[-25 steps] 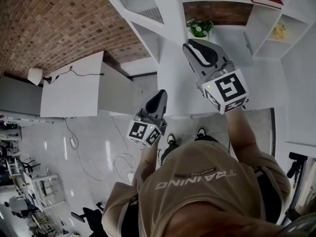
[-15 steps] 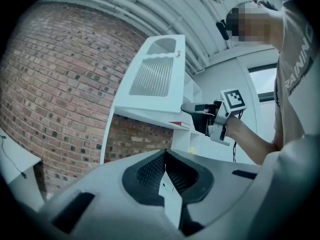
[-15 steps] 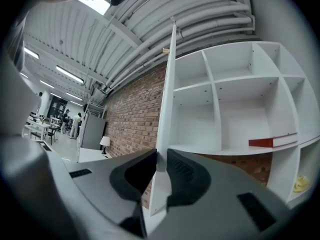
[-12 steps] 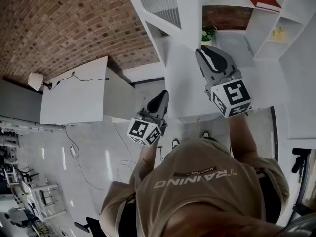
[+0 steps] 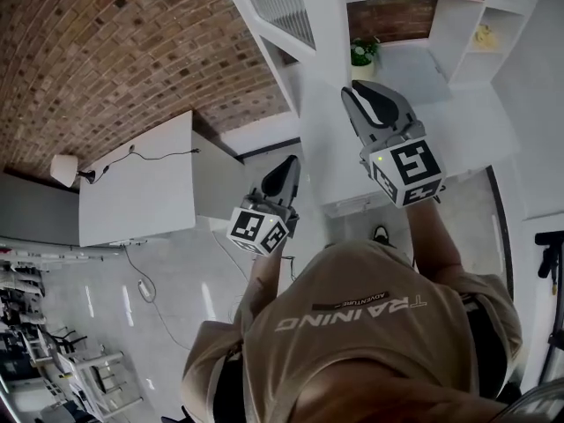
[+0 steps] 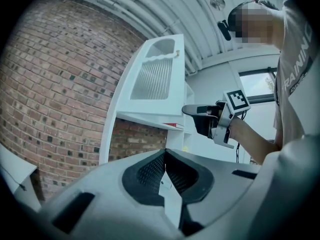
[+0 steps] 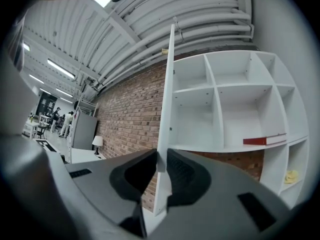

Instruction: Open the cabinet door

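The tall white cabinet door [image 5: 278, 3], with ribbed glass in its upper part, stands swung out from the white shelf cabinet [image 5: 458, 55]. In the right gripper view I look along the door [image 7: 167, 109] edge-on. Its free edge runs between the jaws of my right gripper [image 7: 160, 166], which is shut on it. The head view has the right gripper [image 5: 351, 95] raised at that edge. It also shows in the left gripper view [image 6: 186, 109], at the door's [image 6: 152, 79] lower corner. My left gripper [image 5: 286, 164] hangs lower left, shut and empty [image 6: 165, 153].
A red book [image 7: 260, 141] lies on a shelf and a yellow thing [image 7: 291, 176] sits in a lower cubby. A small plant [image 5: 361, 53] stands in the brick-backed niche. A white desk [image 5: 137, 188] with a lamp [image 5: 62, 170] stands against the brick wall at left.
The head view has shifted and the door now shows steeper, further right. My right gripper stays at the door's edge. The left gripper has barely moved.
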